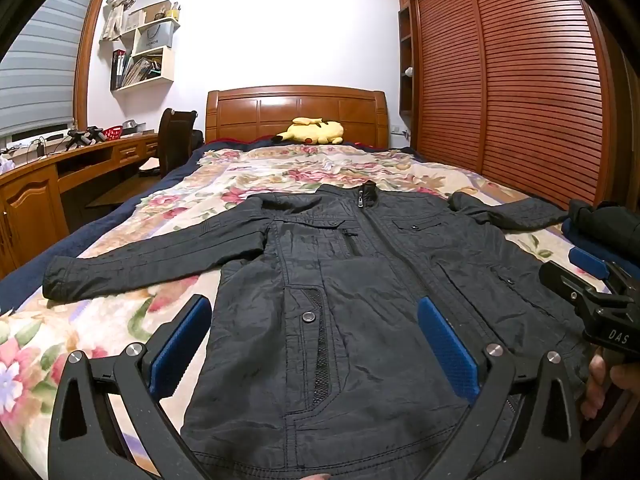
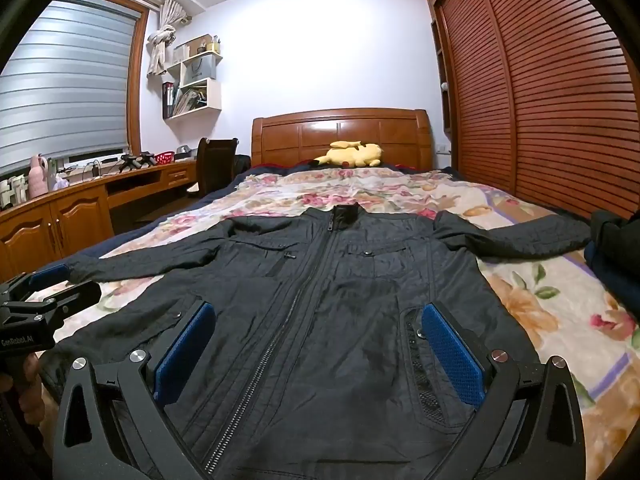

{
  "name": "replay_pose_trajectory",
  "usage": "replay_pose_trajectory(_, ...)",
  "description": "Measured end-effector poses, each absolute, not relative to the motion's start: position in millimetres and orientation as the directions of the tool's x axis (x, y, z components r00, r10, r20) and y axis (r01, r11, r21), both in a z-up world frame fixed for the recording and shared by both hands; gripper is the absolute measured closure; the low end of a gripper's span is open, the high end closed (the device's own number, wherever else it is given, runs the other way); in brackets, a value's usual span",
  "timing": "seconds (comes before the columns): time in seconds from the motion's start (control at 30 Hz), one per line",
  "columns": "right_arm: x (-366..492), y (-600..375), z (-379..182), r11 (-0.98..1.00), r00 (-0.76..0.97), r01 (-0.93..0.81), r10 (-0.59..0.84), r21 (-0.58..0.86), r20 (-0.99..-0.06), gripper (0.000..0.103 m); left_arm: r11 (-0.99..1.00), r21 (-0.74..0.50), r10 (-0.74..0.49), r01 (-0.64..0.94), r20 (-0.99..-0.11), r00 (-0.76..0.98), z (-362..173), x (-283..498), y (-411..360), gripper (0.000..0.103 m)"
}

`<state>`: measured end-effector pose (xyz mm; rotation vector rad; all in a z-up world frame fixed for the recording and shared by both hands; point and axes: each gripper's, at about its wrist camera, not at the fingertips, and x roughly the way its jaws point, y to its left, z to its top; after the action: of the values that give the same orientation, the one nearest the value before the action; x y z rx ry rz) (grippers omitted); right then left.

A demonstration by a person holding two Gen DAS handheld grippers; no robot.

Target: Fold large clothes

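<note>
A dark jacket (image 1: 360, 280) lies spread flat, front side up, on the flowered bedspread (image 1: 248, 176) of a wooden bed (image 1: 296, 108). Its zip is closed up to the collar, which points toward the headboard, and its hem is at the near end of the bed. Both sleeves stretch outward from the jacket's shoulders and rest on the bedspread, one to each side.

The left gripper (image 1: 314, 340) hangs just above the jacket's lower left half, near a chest-to-hem pocket with a snap button. Its jaws are spread wide, and the blue pads (image 1: 180, 344) pinch nothing; the cloth below them lies undisturbed. The right gripper (image 2: 316, 344) hovers over the jacket's lower right half, close to the zip, with its jaws likewise spread wide and nothing between them. A hand (image 1: 608, 392) shows at the edge of the left view, holding the right gripper's handle.

Beyond the jacket's collar, a yellow plush toy (image 1: 312, 130) lies at the head of the bed, against the headboard. Beside the jacket's right sleeve sits a pile of dark folded clothes (image 1: 600, 224) at the bed's edge. Further on that side of the jacket stands a slatted wooden wardrobe (image 1: 512, 80). On the other side of the jacket, a wooden desk (image 2: 100, 196) runs under a window with a blind (image 2: 68, 80).
</note>
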<state>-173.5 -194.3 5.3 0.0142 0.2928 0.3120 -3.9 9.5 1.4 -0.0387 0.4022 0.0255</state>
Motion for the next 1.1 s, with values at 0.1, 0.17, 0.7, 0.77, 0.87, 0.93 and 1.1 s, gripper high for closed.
replay_pose_trajectory(0.1, -174, -194, 5, 0.952, 0.91, -0.3, 0.304, 0.059, -0.282, 0.0, 0.999, -0.032, 0.017, -0.033, -0.392, 0.92, 1, -4, 10, 0.0)
replay_pose_trajectory(0.17, -174, -194, 5, 0.952, 0.91, -0.3, 0.304, 0.059, -0.282, 0.0, 0.999, -0.032, 0.017, -0.033, -0.391, 0.92, 1, -4, 10, 0.0)
replay_pose_trajectory(0.7, -173, -193, 4, 0.95, 0.906, -0.306, 0.309, 0.057, -0.289, 0.0, 0.999, -0.028, 0.019, -0.033, -0.396, 0.918, 1, -6, 14, 0.0)
replay_pose_trajectory(0.77, -173, -192, 4, 0.948, 0.903, -0.312, 0.315, 0.058, -0.292, 0.0, 0.999, -0.031, 0.017, -0.032, -0.4, 0.917, 2, -7, 17, 0.0)
replay_pose_trajectory(0.87, -172, -190, 6, 0.942, 0.892, -0.327, 0.332, 0.067, -0.307, 0.0, 0.999, -0.043, 0.013, -0.033, -0.403, 0.915, 5, -9, 26, 0.0)
replay_pose_trajectory(0.93, -172, -185, 9, 0.937, 0.885, -0.343, 0.346, 0.068, -0.31, 0.0, 0.998, -0.05, 0.006, -0.028, -0.407, 0.913, 6, -10, 28, 0.0)
replay_pose_trajectory(1.1, -169, -178, 22, 0.925, 0.872, -0.371, 0.377, 0.081, -0.314, 0.0, 0.999, -0.034, 0.021, -0.04, -0.439, 0.898, 7, -7, 40, 0.0)
